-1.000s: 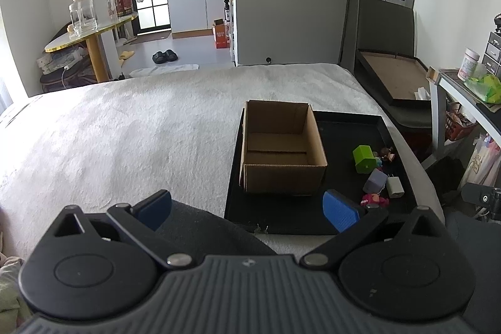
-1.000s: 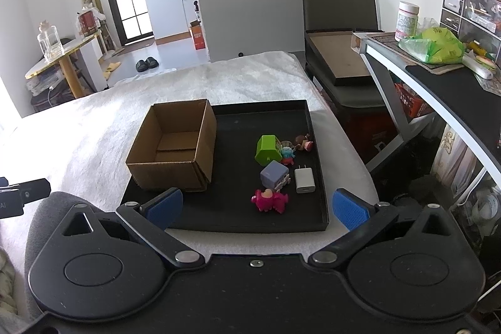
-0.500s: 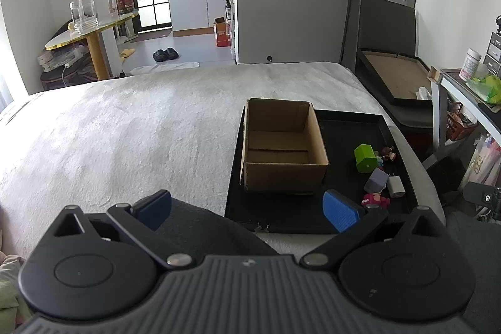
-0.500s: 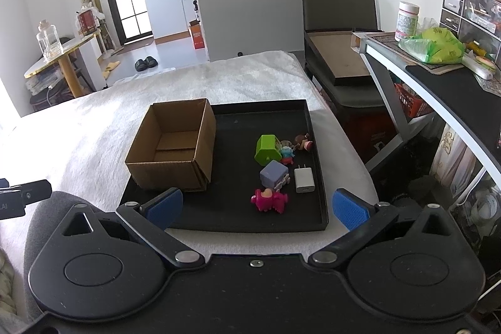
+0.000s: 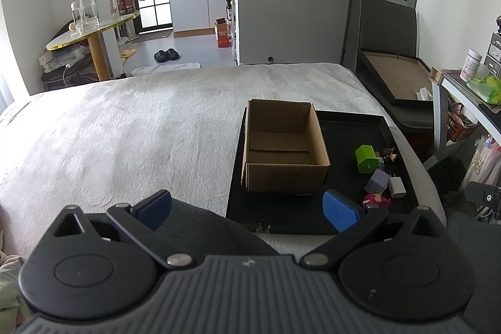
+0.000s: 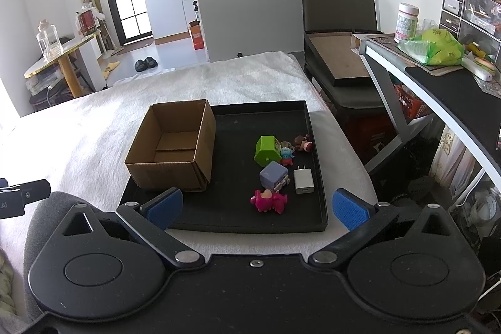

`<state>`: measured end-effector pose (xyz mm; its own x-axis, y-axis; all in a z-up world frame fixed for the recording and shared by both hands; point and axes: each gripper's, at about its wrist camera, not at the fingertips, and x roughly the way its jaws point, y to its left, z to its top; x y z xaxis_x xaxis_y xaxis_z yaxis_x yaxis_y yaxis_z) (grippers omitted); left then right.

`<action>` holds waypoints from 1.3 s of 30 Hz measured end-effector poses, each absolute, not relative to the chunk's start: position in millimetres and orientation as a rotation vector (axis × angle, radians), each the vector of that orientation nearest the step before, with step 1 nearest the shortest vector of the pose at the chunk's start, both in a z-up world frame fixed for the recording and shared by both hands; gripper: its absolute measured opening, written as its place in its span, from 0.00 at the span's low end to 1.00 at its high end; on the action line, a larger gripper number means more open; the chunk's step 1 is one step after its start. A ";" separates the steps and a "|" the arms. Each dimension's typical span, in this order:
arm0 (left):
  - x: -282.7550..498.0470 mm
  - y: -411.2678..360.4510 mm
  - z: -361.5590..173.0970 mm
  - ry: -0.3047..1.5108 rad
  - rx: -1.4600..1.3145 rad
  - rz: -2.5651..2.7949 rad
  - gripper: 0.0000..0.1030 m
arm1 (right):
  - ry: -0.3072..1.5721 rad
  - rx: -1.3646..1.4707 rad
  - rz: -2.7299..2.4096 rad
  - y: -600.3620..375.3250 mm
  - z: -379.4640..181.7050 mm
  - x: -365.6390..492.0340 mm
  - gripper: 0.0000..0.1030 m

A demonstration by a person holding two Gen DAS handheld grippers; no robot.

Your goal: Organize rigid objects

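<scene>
Cardboard box [image 6: 175, 146] sits open-topped at the left end of the black tray [image 6: 316, 177], and right of the box lie a green block [image 6: 266, 148], lilac cube [image 6: 273, 174], white charger [image 6: 303, 180] and pink figure [image 6: 269, 200]. Only the right wrist view gives that cluster clearly, plus the desk [image 6: 438, 89] beyond. Left gripper [image 5: 247, 208] and right gripper [image 6: 255, 208] both hang short of the tray, jaws spread wide, gripping nothing.

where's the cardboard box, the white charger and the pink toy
cardboard box [image 6: 166, 174], right wrist view, near outer wall
white charger [image 6: 303, 181], right wrist view, flat top face
pink toy [image 6: 268, 200], right wrist view, middle of its body
</scene>
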<state>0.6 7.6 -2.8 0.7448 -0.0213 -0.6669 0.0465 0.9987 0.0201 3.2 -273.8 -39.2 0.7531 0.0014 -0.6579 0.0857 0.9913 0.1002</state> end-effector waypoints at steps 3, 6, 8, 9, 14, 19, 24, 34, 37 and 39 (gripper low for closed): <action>1.1 8.3 -2.3 0.732 0.034 -0.035 0.99 | 0.720 0.125 -0.048 -273.9 -38.3 3.3 1.00; 0.6 7.2 -1.9 0.728 0.037 -0.034 0.99 | 0.718 0.125 -0.047 -273.8 -38.2 3.6 1.00; 0.7 7.4 -2.5 0.725 0.034 -0.036 0.99 | 0.716 0.122 -0.048 -273.9 -37.4 3.4 1.00; 0.7 7.4 -3.0 0.725 0.034 -0.035 0.99 | 0.714 0.121 -0.048 -274.0 -37.1 3.1 1.00; -0.5 6.8 -3.5 0.726 0.042 -0.039 0.99 | 0.710 0.124 -0.049 -274.2 -36.4 1.4 1.00; -0.9 8.6 -1.3 0.722 0.038 -0.034 0.99 | 0.704 0.121 -0.050 -274.1 -34.5 -0.4 1.00; -0.8 8.0 -1.6 0.724 0.038 -0.033 0.99 | 0.705 0.119 -0.048 -273.4 -34.3 0.1 1.00; 0.6 6.2 -1.1 0.718 0.035 -0.031 0.99 | 0.709 0.119 -0.034 -271.5 -36.5 2.3 1.00; 2.1 3.4 -3.1 0.723 0.048 -0.031 0.99 | 0.707 0.121 -0.029 -270.3 -38.2 4.0 1.00; 4.3 3.2 -4.3 0.721 0.046 -0.025 0.99 | 0.711 0.130 -0.028 -271.6 -40.5 5.8 1.00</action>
<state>4.3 3.2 -4.3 0.7512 -0.0071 -0.6600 0.0385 0.9987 0.0331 5.8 -271.6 -40.5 0.7578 0.0181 -0.6522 0.0701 0.9916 0.1089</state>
